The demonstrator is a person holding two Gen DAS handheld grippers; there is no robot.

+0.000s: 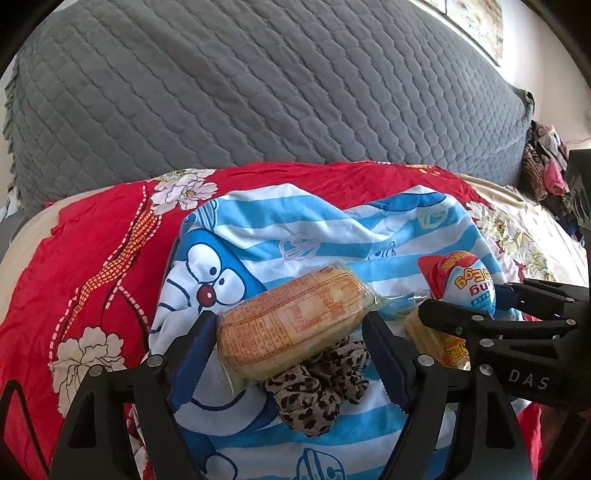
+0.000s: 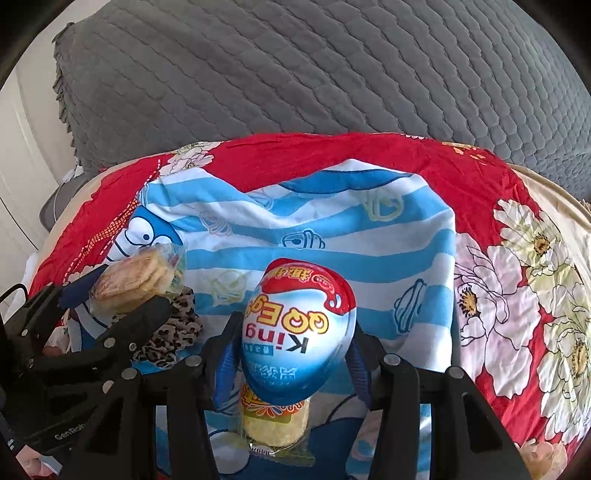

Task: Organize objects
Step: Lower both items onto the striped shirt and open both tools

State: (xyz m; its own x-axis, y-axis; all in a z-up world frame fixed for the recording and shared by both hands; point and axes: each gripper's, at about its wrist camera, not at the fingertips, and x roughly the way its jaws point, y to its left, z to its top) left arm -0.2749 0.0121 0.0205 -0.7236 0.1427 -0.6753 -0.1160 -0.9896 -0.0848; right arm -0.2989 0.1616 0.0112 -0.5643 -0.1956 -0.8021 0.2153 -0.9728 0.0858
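Blue-and-white striped cartoon cloth (image 1: 295, 236) carries everything here, spread over a red floral bedspread (image 1: 92, 266) with a grey quilted cover (image 1: 258, 92) behind it. Left gripper (image 1: 291, 328) straddles a wrapped cracker pack (image 1: 291, 325): the pack lies crosswise between the blue pads, left pad at its left end, right pad just off its right end; jaws wide, no clear squeeze visible, reads as released. Pack sits on a leopard-print scrunchie (image 1: 317, 391), which lies on the cloth between the fingers. Right gripper (image 2: 291, 350) is clenched on an egg-shaped snack package (image 2: 299, 332), red-topped, white and blue, pads pressing both flanks, package tilted with its red end pointing away from the camera. Under the egg, a second wrapped cracker pack (image 2: 273, 421) lies on the cloth near the cloth's near edge. Count: two cracker packs, one egg package, one scrunchie, two grippers. The two grippers stand side by side, near each other. Pile of mixed clothes (image 1: 546, 166) at the far right edge of the bed. Framed picture (image 1: 476, 26) on a pale wall at top right. A bit of a hand (image 2: 31, 461) shows at the lower left of the right wrist view.
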